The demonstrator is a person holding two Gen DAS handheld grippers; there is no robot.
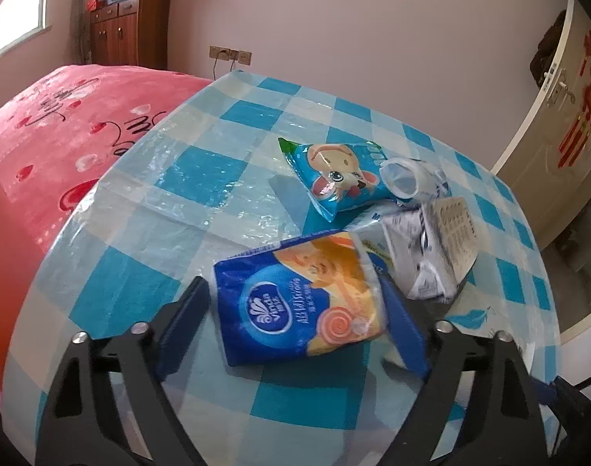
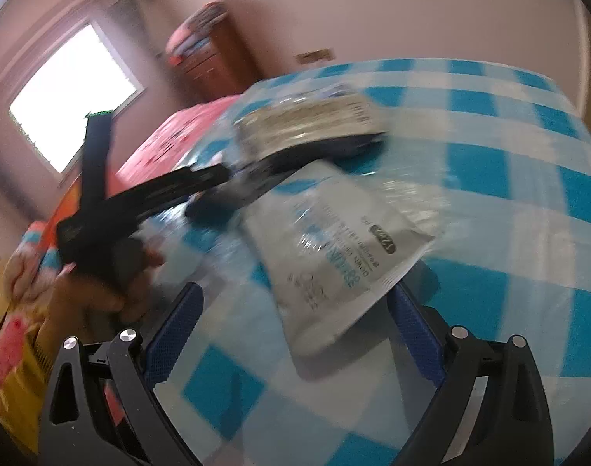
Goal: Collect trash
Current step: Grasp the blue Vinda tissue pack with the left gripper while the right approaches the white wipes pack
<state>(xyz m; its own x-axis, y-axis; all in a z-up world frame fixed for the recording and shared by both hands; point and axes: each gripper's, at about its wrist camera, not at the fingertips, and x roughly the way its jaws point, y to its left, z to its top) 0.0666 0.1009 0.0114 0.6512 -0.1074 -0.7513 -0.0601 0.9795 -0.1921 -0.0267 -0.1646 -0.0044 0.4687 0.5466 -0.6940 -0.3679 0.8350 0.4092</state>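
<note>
Straddling a blue and orange tissue pack [image 1: 299, 299], the left claw [image 1: 295, 310] stands spread at the lower middle of the left wrist view, its right finger [image 1: 402, 330] against the pack's edge and its left finger [image 1: 183, 322] just clear of it. The pack lies on the blue-checked worktop [image 1: 202, 178]. Above it, right of centre, lie a blue cartoon snack bag [image 1: 334, 178], a crumpled clear cup [image 1: 406, 176] and a crumpled silver-white wrapper [image 1: 427, 256]. A pink bed [image 1: 62, 132] fills the left. In the blurred right wrist view, the right claw [image 2: 295, 334] is spread around a white pouch [image 2: 334, 248] at frame centre; whether either pad touches it I cannot tell.
</note>
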